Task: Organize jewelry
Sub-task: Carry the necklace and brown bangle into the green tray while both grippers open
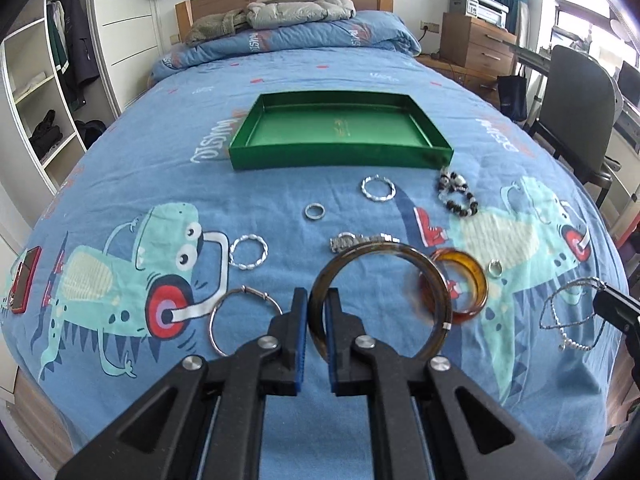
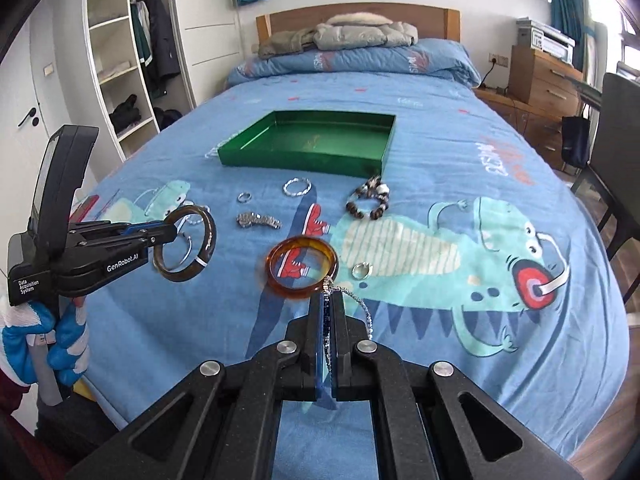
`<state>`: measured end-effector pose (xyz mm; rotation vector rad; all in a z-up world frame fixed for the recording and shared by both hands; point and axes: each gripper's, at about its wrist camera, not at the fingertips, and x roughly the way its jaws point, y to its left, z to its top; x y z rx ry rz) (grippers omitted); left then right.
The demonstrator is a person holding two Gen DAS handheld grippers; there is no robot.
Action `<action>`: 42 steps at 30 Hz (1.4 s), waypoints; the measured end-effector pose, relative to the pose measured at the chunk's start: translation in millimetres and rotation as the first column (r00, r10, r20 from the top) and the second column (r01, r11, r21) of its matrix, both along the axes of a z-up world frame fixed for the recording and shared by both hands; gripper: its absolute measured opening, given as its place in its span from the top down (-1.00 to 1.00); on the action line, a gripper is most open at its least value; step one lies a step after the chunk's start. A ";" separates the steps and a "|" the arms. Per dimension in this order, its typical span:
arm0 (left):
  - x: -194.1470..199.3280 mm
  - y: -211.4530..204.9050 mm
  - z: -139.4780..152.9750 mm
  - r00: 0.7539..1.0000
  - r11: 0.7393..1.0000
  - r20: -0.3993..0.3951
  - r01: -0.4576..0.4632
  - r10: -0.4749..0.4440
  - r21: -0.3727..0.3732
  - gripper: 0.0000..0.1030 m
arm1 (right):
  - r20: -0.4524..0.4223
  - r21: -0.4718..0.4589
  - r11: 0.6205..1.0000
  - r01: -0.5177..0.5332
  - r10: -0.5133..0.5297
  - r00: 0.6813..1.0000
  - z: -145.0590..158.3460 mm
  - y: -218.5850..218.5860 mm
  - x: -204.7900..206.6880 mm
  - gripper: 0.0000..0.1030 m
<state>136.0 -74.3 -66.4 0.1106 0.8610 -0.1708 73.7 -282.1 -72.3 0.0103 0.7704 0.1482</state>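
tray (image 1: pixel 340 156) green | bedspread (image 1: pixel 280 72) blue (dinosaur print) | bangle (image 2: pixel 302 270) amber

Tray (image 1: pixel 340 156) sits mid-bed (image 1: pixel 280 80), jewelry spread in front of it. Beaded bracelet (image 1: pixel 456 196) off its right corner, twisted ring (image 1: pixel 378 189) left of that, watch (image 1: pixel 360 241) nearer me. My left claw (image 1: pixel 318 300) holds a bangle (image 1: pixel 380 296) above the bed; right claw (image 2: pixel 330 300) pinches a chain (image 2: pixel 362 308).

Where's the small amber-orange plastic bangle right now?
The small amber-orange plastic bangle lies on the blue bedspread, centre of the right wrist view, just beyond the right hand-held gripper, beside a small silver ring.
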 end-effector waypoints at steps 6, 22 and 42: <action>33.6 21.3 28.3 0.996 0.997 0.055 -0.064 0.067 -0.049 0.86 | 0.064 -0.050 0.998 0.036 -0.033 0.997 37.4 -14.0 24.9 0.96; 167.0 26.5 40.8 0.992 0.994 0.086 -0.090 0.095 -0.059 0.85 | 0.190 -0.042 0.998 -0.036 0.043 0.981 80.6 18.5 172.9 0.96; 313.7 -2.8 -60.3 0.991 0.995 -0.089 -0.091 0.095 0.048 0.84 | -0.089 -0.021 0.998 0.064 -0.065 0.994 -58.5 -1.2 366.2 0.95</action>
